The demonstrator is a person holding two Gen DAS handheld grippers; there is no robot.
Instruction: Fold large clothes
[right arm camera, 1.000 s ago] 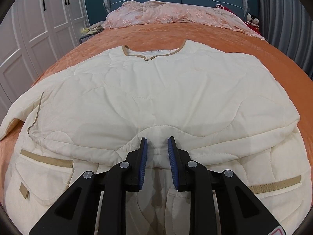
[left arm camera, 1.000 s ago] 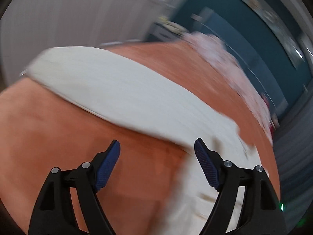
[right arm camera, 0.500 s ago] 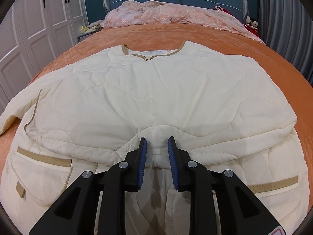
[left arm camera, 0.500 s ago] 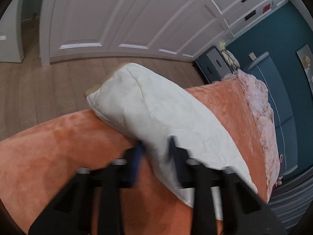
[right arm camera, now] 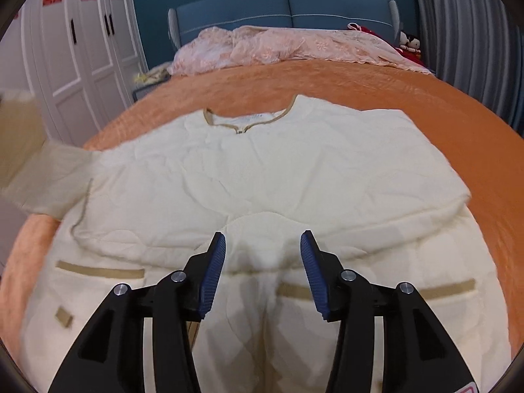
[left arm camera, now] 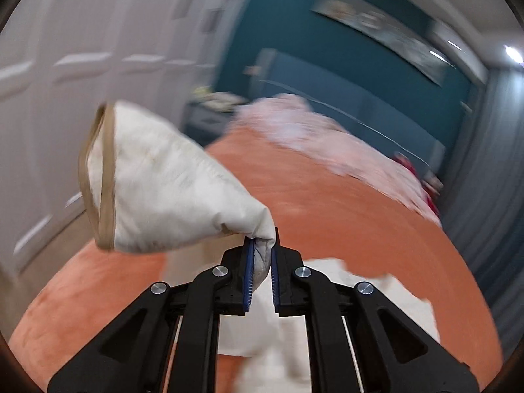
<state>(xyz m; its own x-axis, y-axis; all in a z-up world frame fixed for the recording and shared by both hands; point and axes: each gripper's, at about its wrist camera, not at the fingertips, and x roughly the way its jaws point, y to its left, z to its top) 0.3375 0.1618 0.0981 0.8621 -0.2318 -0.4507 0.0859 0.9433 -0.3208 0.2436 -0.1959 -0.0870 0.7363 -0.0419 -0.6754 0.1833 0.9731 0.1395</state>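
My left gripper [left arm camera: 261,270] is clamped on the cream quilted sleeve [left arm camera: 170,193] of the large cream padded jacket [right arm camera: 262,177], with a fold of the fabric pinched between the blue ribbed pads [left arm camera: 249,275]. The sleeve is lifted clear of the orange bedspread [left arm camera: 327,209], and its tan-trimmed cuff [left arm camera: 104,183] hangs open out to the left, in front of the white panelled wardrobe doors [left arm camera: 65,75]. That view is blurred, so I cannot make out finer detail on the cloth below the fingers.

My right gripper [right arm camera: 263,273] stands wide apart and holds nothing; its blue pads [right arm camera: 213,278] hover just above the lower middle of the jacket. The jacket lies flat and face up on the bedspread [right arm camera: 425,104], its tan-edged neckline [right arm camera: 249,121] pointing toward the headboard. Two tan-banded front pockets show low on the garment, one at the left [right arm camera: 98,270] and one at the right [right arm camera: 448,286]. In the right view the raised sleeve [right arm camera: 42,173] runs off toward the left edge of the frame.

At the head of the bed a crumpled pink lace coverlet [right arm camera: 288,44] rests against the blue upholstered headboard [right arm camera: 285,6]. Grey curtains [right arm camera: 468,32] hang at the right.
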